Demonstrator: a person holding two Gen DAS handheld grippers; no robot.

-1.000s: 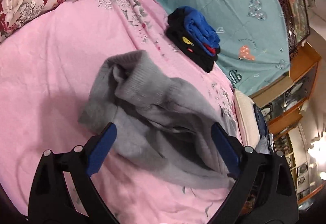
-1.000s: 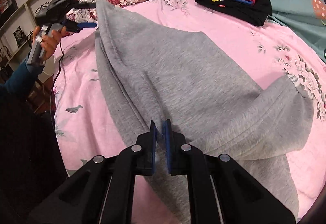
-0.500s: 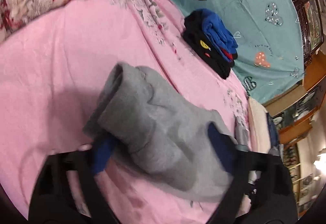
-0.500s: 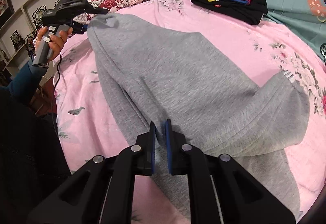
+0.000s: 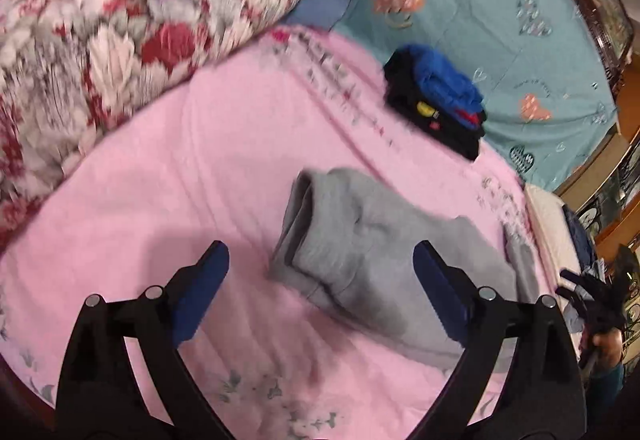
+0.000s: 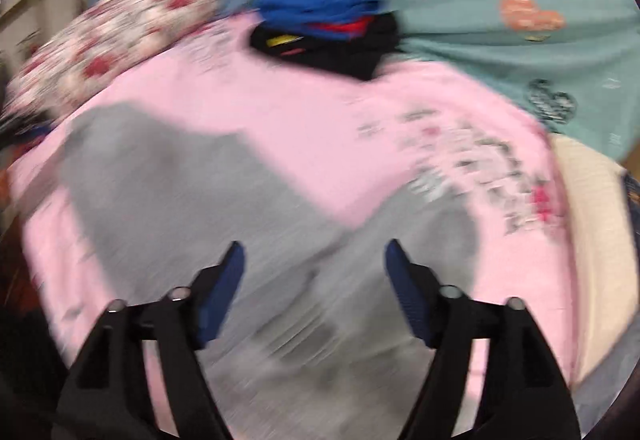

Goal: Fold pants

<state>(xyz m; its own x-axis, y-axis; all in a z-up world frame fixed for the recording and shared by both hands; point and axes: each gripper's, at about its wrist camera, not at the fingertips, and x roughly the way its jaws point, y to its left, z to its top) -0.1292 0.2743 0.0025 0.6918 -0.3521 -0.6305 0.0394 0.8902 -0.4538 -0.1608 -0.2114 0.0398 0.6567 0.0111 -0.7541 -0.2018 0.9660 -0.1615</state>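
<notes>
Pants: the grey pants lie folded over on the pink bed cover, a bit bunched up.
Left gripper: the left gripper is spread wide and holds nothing. The pants lie just in front of it, between its blue fingers.
Right gripper: the right gripper is spread wide too, with nothing in it. It sits over the grey cloth. This view is blurry.
Behind the pants: a pile of blue and black clothes, well apart.
Left side: a flowery pillow.
</notes>
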